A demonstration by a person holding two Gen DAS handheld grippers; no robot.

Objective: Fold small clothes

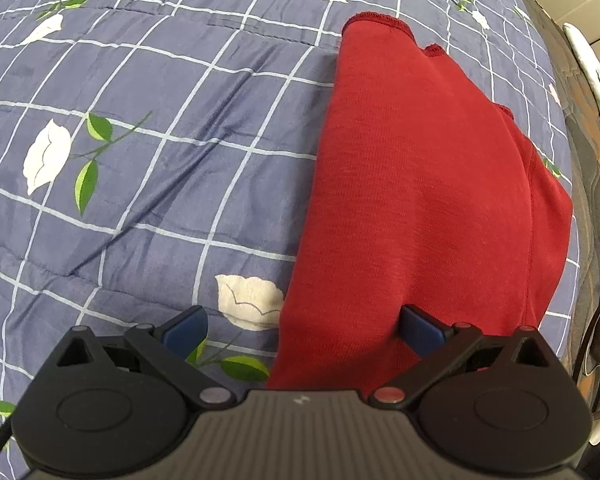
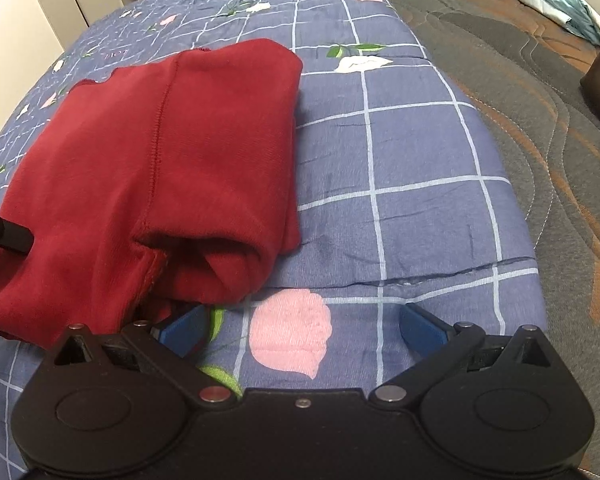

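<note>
The red garment (image 2: 160, 168) is laid folded on the bed (image 2: 400, 160) (bundle looks finished), so the left gripper (image 1: 304, 326) and right gripper (image 2: 300, 326) are held wide, empty.

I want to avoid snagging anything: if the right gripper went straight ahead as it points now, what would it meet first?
Probably only the blue checked quilt: the open right gripper aims just beside the folded red garment, though its left jaw nearly brushes the garment's edge.

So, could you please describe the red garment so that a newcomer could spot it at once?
Find the blue checked quilt printed with white and pink flowers. On it lies the red garment, folded into a thick bundle. It is the only plain, solid red thing there, with a stitched seam along its top.
</note>
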